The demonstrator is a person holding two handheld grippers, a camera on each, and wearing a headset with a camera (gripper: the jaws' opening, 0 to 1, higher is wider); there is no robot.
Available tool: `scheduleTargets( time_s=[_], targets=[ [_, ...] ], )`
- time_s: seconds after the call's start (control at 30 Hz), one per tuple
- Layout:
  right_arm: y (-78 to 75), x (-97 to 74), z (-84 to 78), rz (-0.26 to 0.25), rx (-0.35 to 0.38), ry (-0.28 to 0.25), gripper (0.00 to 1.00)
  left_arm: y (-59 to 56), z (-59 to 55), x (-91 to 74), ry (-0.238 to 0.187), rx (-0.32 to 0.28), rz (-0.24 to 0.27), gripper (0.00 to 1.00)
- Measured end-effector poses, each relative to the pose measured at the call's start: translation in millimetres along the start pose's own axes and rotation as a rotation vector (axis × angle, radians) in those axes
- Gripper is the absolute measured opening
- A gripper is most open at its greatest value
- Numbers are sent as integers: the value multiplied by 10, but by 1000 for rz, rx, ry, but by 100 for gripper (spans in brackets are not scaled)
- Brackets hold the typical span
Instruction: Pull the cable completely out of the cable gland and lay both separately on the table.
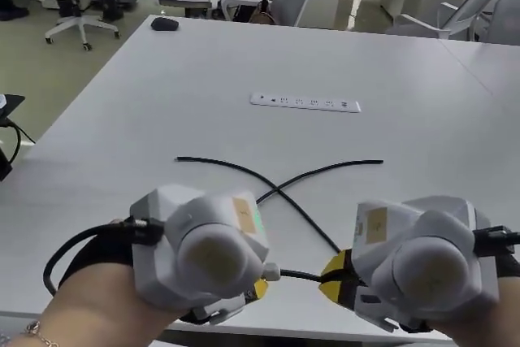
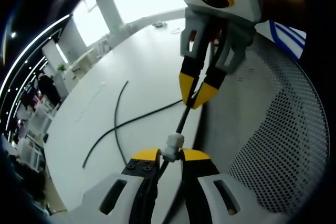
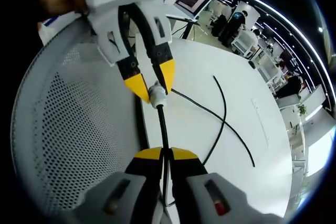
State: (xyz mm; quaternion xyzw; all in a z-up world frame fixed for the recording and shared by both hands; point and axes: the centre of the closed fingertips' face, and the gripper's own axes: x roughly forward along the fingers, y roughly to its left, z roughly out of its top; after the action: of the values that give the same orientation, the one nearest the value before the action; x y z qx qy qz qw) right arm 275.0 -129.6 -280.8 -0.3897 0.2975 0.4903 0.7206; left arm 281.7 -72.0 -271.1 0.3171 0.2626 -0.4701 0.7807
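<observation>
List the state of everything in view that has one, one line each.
left tongs, shut on the cable gland.
right tongs, shut on the cable.
cable gland, cable threaded through it.
cable, straight between the tongs, its ends crossed on the table.
power strip, flat on the table.

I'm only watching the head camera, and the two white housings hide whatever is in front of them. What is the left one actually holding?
Observer: The left gripper is shut on a small white cable gland.
Operator: And the other one?
Observer: The right gripper is shut on the black cable itself, a little way back from the gland.
Operator: So is the cable out yet?
Observer: No. It still runs straight into the gland, between the two grippers.
</observation>
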Motion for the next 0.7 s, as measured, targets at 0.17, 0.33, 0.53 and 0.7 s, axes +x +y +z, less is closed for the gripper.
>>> scheduleTargets(
  time_s=[0.17, 0.33, 0.53, 0.7],
  targets=[
    [-67, -43, -81, -17, 26, 10, 4, 27, -6, -18, -2, -3, 6, 17],
    [-180, -125, -162, -71, -33, 68, 4, 36, -26, -40, -2, -8, 9, 17],
    [-250, -146, -235, -79, -13, 77, 4, 44, -59, -72, -1, -19, 14, 17],
    [-356, -201, -343, -110, -13, 110, 4, 50, -86, -101, 2, -27, 19, 17]
  ],
)
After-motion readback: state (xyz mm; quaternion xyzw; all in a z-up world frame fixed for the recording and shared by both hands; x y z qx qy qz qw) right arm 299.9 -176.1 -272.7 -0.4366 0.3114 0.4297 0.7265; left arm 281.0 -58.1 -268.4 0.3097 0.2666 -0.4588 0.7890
